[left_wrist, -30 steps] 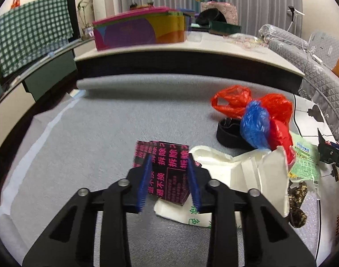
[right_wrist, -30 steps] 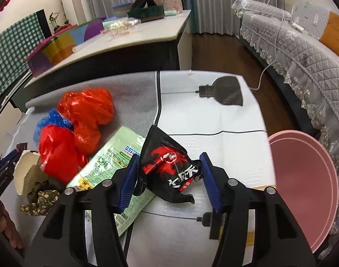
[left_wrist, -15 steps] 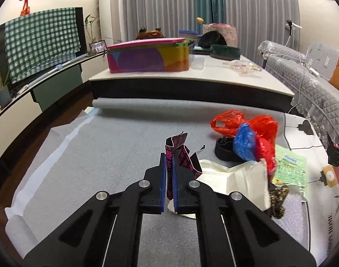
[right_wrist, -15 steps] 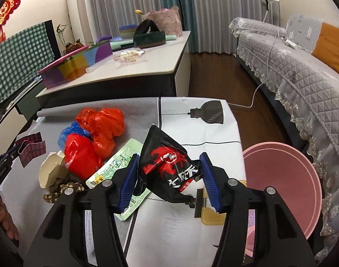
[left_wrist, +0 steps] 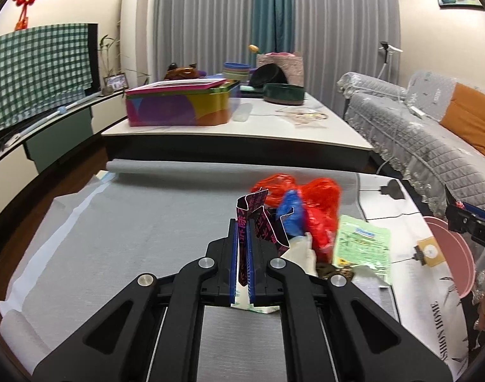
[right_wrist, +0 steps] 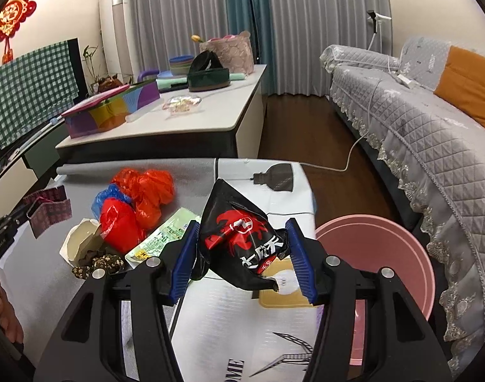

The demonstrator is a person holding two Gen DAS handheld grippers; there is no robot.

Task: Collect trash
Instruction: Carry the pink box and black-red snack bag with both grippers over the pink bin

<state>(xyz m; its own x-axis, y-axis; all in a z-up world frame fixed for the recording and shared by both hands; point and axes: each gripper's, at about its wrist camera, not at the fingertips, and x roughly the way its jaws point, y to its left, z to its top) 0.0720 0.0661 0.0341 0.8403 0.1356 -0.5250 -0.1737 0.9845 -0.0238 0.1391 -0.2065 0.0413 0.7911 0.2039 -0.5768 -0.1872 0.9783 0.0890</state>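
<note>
Left claw [left_wrist: 241,254] has just clamped the dark pink-lettered wrapper [left_wrist: 258,219] and lifted it off the worktop, right claw [right_wrist: 242,254] grips the black crab-print bag [right_wrist: 239,235] beside the pink plastic basin [right_wrist: 385,254], both ready for dropping.

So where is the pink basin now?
The pink basin sits low at the right in the right wrist view, beside the mat's right edge and before the grey sofa, just behind the right gripper.
</note>
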